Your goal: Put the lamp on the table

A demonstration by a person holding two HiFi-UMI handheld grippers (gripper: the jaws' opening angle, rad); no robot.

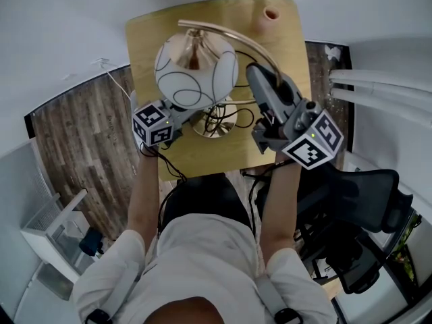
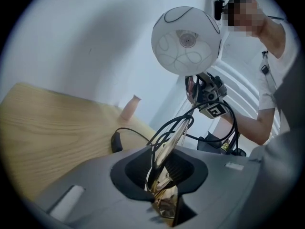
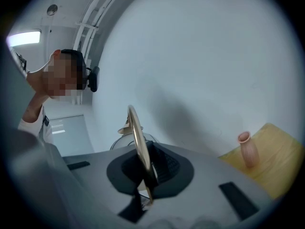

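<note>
A light wooden table [image 1: 145,36] is set against a white wall [image 1: 61,19], and dark plank flooring [image 1: 81,140] is seen to its left. The lamp [image 1: 196,69] is found on this table: its round brass base [image 1: 214,125] rests near the front edge, a black cord [image 1: 226,112] is looped around it, and the white globe shade hangs over the tabletop from an arched brass stem [image 1: 229,36]. A small pinkish vase [image 1: 271,15] is stood at the far right corner, well apart from the base. The left gripper [image 2: 164,175] is held with its jaws spread; the lower stem and cord pass between them unpressed. The right gripper [image 3: 143,173] is clamped on the arched stem. A black office chair [image 1: 364,201] is seen at the person's right, and a white rack [image 1: 47,235] on the floor at the left.
</note>
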